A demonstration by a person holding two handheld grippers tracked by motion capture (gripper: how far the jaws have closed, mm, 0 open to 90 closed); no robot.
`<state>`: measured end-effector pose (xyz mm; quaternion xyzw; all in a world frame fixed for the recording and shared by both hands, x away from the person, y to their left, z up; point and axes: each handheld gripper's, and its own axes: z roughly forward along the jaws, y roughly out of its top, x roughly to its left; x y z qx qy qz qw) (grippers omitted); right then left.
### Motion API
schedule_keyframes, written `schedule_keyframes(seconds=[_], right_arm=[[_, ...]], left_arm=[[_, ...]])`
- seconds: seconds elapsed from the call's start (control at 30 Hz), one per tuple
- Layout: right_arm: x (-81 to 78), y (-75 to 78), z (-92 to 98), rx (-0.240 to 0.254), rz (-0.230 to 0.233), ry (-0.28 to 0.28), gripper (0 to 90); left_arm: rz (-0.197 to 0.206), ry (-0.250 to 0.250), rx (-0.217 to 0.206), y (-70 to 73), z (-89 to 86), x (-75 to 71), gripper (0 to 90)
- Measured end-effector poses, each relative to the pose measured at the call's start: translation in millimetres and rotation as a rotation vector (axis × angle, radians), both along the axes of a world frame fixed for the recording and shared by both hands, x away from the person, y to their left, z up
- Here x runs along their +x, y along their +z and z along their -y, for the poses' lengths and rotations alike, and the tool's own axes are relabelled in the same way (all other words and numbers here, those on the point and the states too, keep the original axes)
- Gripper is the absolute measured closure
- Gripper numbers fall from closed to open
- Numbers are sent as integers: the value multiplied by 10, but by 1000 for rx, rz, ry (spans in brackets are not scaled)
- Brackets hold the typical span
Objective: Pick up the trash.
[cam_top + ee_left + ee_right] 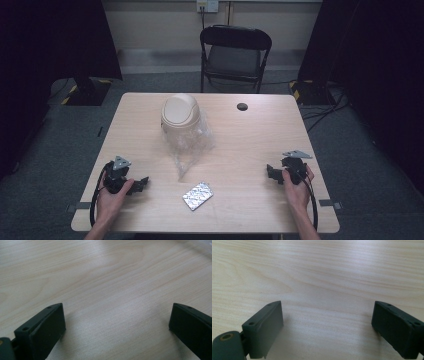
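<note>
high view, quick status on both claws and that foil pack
Left claw open, empty. Right claw open, empty. Foil pack flat on table, untouched, between them. Nothing in the way.

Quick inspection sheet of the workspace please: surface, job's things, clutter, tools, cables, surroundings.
Surface: light wood table, bare between things.
Job's things: beige swing-lid bin standing on a crumpled clear plastic bag; silver blister pack lying flat at the near edge.
Clutter: small black round thing near the far edge.
Tools: left tool and right tool open, holding nothing, resting low at the table.
Cables: one trails from each tool.
Surroundings: black folding chair beyond the table.
</note>
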<state>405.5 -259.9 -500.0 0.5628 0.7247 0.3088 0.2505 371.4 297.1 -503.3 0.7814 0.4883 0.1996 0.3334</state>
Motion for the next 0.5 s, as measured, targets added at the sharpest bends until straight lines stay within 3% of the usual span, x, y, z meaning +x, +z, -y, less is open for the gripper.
schedule_keyframes(seconds=[0.3,0.4,0.43,0.5], right_arm=[[0,0,0,0,0,1,95],[0,0,0,-1,0,1,94],[0,0,0,0,0,1,95],[0,0,0,-1,0,1,95]], left_arm=[[6,7,-4,6,-15,-13,19],[29,2,-15,22,-29,-36,114],[37,-7,-7,28,-21,-42,183],[36,-12,-3,28,-9,-48,165]])
